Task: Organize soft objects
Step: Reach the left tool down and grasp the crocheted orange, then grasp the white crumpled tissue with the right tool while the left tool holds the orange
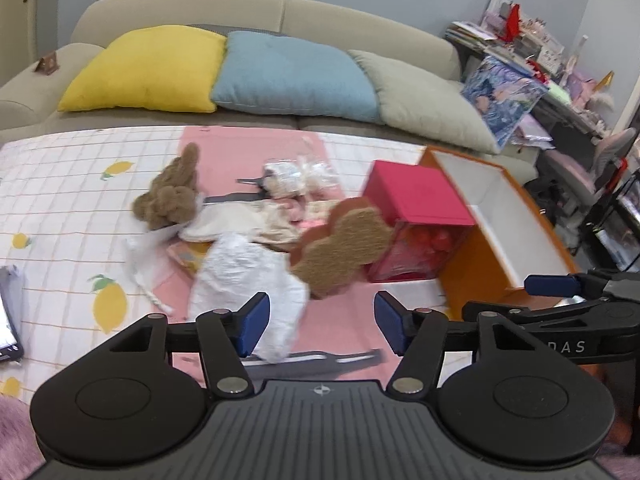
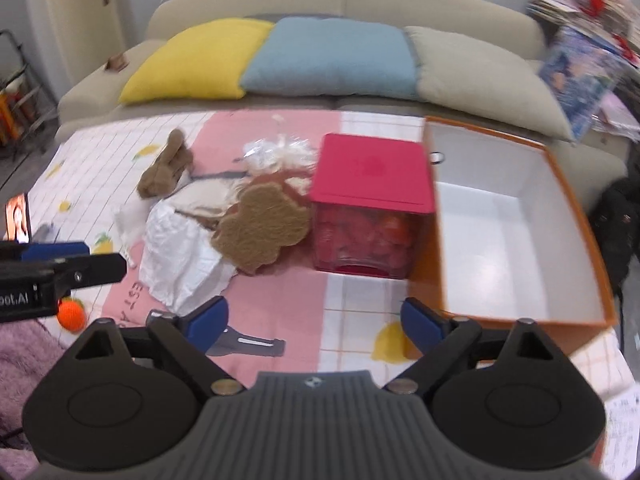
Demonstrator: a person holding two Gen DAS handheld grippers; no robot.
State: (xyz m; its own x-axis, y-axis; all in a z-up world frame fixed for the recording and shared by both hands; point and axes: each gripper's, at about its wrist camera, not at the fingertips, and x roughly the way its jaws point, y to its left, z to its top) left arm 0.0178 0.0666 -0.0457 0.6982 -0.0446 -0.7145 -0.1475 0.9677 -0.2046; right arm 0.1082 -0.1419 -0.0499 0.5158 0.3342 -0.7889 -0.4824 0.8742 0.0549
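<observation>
Both jaws open, empty. Left gripper point(image 1: 320, 330) nears crumpled white cloth point(image 1: 244, 276); risk: snagging flat brown bear-shaped felt mat point(image 1: 346, 242) overlapping it, mid-tabletop.

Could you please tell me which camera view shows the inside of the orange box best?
The right wrist view: the orange box opens toward the camera, so its white floor and walls show, with nothing visible inside. In the left wrist view the orange box appears side-on at the right, showing mostly one white wall and the orange exterior.
</observation>
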